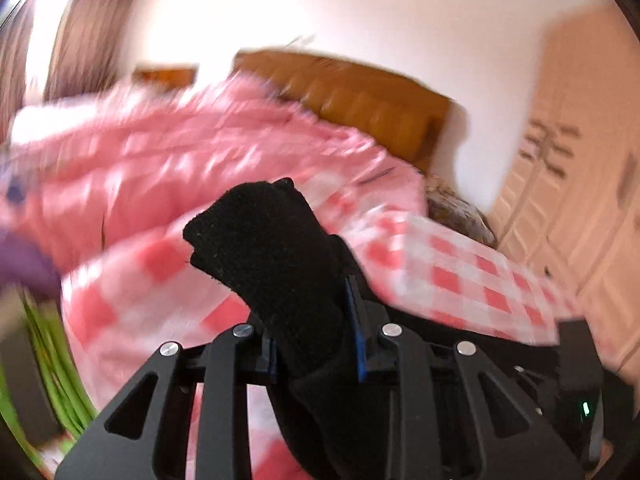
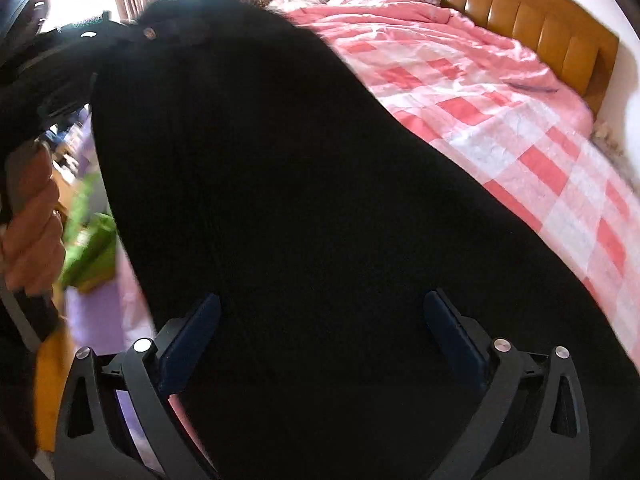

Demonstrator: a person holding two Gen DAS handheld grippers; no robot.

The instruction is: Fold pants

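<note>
The black pants [image 2: 280, 200] hang in the air over the bed, filling most of the right wrist view. My left gripper [image 1: 316, 320] is shut on a bunched end of the black pants [image 1: 272, 248], which sticks up between its blue pads. It also shows at the top left of the right wrist view [image 2: 100, 40], held by a hand [image 2: 32, 232], with the pants hanging from it. My right gripper [image 2: 320, 328] is open, its blue pads [image 2: 196, 328] wide apart, with the pants draped in front of and between them.
A bed with a pink-and-white checked cover [image 2: 500, 120] and a pink quilt [image 1: 180, 152] lies below. An orange headboard [image 2: 540, 28] stands behind it. A cream wardrobe [image 1: 580, 180] is at the right. Green and purple items [image 2: 92, 240] lie at the left.
</note>
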